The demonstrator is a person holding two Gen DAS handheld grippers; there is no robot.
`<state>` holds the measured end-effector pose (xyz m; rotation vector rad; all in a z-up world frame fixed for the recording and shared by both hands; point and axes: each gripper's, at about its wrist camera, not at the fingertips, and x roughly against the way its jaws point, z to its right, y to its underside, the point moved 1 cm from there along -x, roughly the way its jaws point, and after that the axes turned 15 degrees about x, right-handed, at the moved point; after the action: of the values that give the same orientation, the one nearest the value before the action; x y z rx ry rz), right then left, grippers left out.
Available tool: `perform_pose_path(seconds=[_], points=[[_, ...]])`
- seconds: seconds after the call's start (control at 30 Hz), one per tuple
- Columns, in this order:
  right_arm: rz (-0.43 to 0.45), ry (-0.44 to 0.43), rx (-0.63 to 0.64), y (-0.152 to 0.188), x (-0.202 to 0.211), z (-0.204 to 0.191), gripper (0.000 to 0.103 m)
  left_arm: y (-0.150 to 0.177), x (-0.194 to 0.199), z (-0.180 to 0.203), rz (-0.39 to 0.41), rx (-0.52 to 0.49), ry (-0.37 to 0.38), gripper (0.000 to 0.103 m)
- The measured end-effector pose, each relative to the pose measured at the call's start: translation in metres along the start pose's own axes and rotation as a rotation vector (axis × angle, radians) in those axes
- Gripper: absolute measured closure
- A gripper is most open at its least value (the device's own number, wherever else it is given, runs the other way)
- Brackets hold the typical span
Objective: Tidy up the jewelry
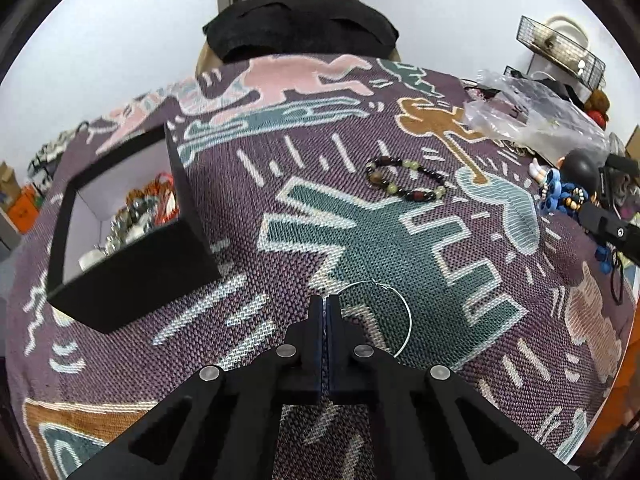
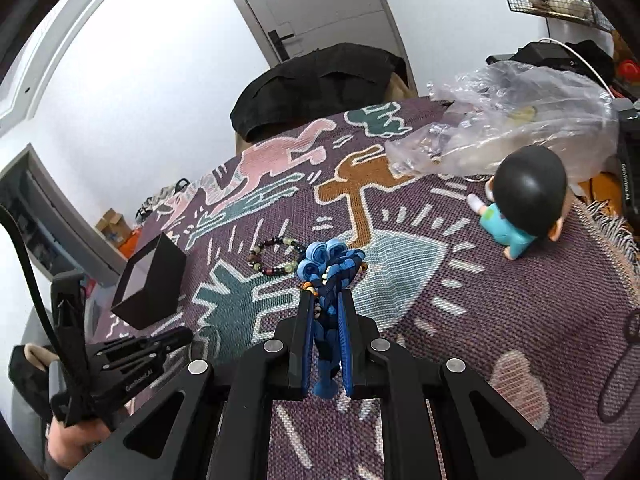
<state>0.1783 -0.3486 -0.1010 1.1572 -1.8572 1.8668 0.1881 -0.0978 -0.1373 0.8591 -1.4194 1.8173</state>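
Note:
My left gripper is shut on a thin silver hoop that curves out to its right, just above the patterned cloth. A black box with several pieces of jewelry inside stands to its left; the right wrist view shows the box too. A beaded bracelet lies on the cloth beyond the hoop and also shows in the right wrist view. My right gripper is shut on a blue knotted cord ornament with small beads, held above the cloth; the left wrist view shows the ornament too.
A crumpled clear plastic bag lies at the far right of the table. A black-haired doll lies beside it. A black cloth bundle sits at the far edge. The left gripper shows in the right wrist view.

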Motion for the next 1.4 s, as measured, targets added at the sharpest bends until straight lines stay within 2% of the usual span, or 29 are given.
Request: perform_pose_path(seconds=[0.3,0.33,0.4,0.43,0.47,0.53,0.77,0.8,0.93,1.0,1.03,1.07,1.27,1.4], points=[[0.018,0.001,-0.012,-0.001,0.007,0.006,0.091,-0.006,0.008,-0.001,-0.002,0.028,0.025,0.100],[0.017,0.000,-0.013,-0.001,0.006,0.006,0.091,-0.007,0.003,0.000,-0.034,0.035,0.026,0.095],[0.016,0.000,-0.017,0.000,0.006,0.009,0.091,-0.007,-0.006,0.001,-0.090,0.046,0.019,0.071],[0.016,0.001,-0.020,0.000,0.006,0.010,0.091,-0.007,-0.008,0.002,-0.100,0.050,0.017,0.051],[0.018,0.003,-0.026,0.001,0.007,0.013,0.091,-0.005,-0.009,0.004,-0.089,0.051,0.023,0.035],[0.023,0.011,-0.035,0.001,0.010,0.020,0.091,-0.004,-0.006,0.010,-0.047,0.033,0.024,0.029],[0.035,0.037,-0.079,0.005,0.018,0.043,0.091,0.002,-0.025,0.029,-0.070,-0.048,-0.042,0.028],[0.035,0.038,-0.085,0.007,0.019,0.045,0.091,0.003,-0.025,0.031,-0.049,-0.056,-0.050,0.026],[0.026,0.037,-0.092,0.010,0.016,0.048,0.091,0.004,-0.025,0.027,-0.029,-0.034,-0.039,0.026],[0.022,0.033,-0.093,0.011,0.014,0.048,0.091,0.005,-0.023,0.028,-0.020,-0.045,-0.025,0.036],[0.019,0.031,-0.092,0.011,0.013,0.047,0.091,0.005,-0.020,0.028,-0.017,-0.053,-0.020,0.049],[0.018,0.030,-0.091,0.012,0.011,0.046,0.091,0.005,-0.019,0.029,-0.017,-0.056,-0.018,0.052],[0.015,0.013,-0.071,0.009,0.007,0.035,0.091,0.003,-0.014,0.027,-0.034,-0.050,0.017,0.053],[0.015,0.004,-0.058,0.005,0.005,0.026,0.091,-0.002,0.005,0.025,0.015,-0.047,0.034,0.053]])
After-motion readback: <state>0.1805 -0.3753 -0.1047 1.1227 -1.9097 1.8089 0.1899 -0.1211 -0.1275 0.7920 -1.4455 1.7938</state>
